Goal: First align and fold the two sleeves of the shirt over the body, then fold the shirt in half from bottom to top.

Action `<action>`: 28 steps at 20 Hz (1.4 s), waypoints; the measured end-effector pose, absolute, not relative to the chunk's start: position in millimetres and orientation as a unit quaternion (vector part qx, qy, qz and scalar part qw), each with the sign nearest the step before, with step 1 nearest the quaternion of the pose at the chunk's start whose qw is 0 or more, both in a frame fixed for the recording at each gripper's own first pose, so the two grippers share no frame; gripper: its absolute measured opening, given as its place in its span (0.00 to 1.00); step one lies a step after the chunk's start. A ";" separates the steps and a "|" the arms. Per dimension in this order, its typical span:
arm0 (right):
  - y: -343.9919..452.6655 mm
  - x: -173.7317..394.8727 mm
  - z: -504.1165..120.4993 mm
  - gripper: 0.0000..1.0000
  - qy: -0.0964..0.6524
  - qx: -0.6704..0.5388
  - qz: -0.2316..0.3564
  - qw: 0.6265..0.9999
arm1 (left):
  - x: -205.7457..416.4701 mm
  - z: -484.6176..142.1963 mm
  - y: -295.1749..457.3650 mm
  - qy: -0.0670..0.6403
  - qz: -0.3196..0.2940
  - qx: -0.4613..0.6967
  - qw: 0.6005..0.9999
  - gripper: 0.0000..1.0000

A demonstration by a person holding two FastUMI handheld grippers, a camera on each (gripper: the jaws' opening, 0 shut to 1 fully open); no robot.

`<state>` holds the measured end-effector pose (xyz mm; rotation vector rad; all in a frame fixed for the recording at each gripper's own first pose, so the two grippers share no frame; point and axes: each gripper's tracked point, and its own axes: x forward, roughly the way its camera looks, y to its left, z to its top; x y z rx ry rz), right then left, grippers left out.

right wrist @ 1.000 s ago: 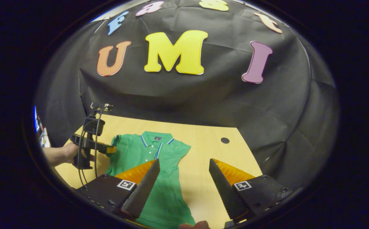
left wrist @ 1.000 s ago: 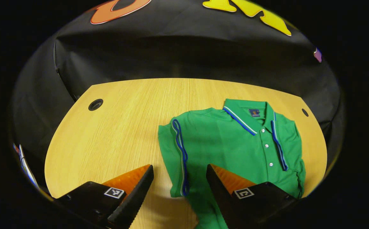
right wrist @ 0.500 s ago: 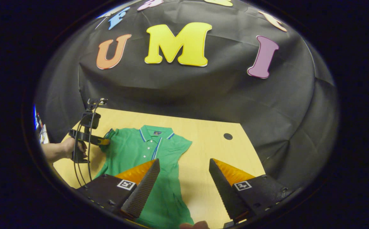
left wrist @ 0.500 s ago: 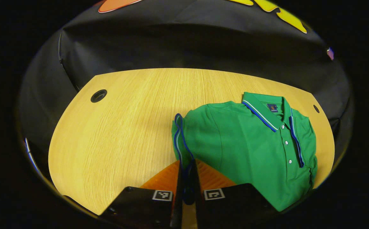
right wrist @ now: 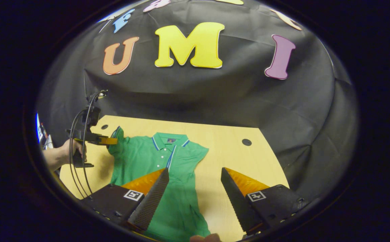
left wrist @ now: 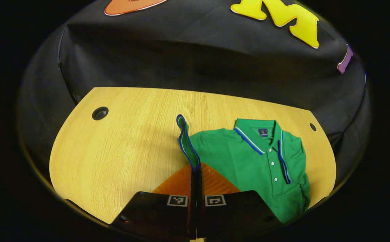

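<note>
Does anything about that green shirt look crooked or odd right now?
One sleeve of the green polo shirt stands up off the wooden table, pinched in the shut left gripper. The other sleeve lies flat. Nothing looks damaged.

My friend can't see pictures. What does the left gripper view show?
The left gripper is shut on the blue-trimmed sleeve of a green polo shirt, lifting it up. The shirt lies flat on a light wooden table, collar toward the far edge.
</note>
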<state>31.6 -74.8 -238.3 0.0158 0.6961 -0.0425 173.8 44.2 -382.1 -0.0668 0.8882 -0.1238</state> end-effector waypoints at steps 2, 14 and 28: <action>-76.6 29.6 -231.8 0.96 0.332 0.009 -0.021 0.943 | 172.2 -370.0 27.8 0.431 -0.067 -0.029 0.899 0.06; -138.0 3.2 -220.2 0.96 0.317 0.022 -0.056 0.947 | 176.9 -351.0 -124.6 0.408 -0.105 -0.011 0.907 0.49; -105.4 -6.6 -179.5 0.96 0.238 0.040 0.018 0.970 | 62.8 -214.1 -64.4 0.293 -0.041 -0.015 0.955 1.00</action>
